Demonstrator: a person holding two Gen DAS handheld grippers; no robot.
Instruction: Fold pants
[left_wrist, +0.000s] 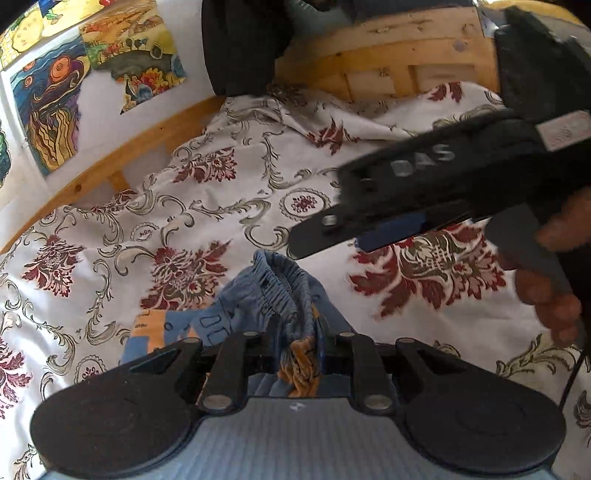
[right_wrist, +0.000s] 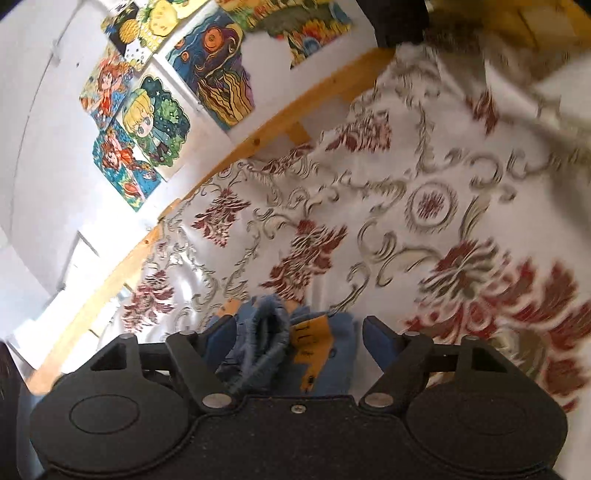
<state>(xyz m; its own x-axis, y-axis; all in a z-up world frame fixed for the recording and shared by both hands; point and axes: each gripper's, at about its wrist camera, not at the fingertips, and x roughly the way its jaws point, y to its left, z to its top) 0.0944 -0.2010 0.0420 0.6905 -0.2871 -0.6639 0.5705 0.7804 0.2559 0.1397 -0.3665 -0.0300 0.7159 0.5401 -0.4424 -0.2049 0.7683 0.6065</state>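
pants (left_wrist: 280, 295) blue, orange print, bunched | left gripper (left_wrist: 299, 343) clamps waistband

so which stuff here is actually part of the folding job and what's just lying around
Part of the job:
- blue pants
- left gripper, jaws shut on the waistband
- right gripper, jaws open around the pants

Just around:
- floral bedspread
- wooden bed frame
- drawings on the wall
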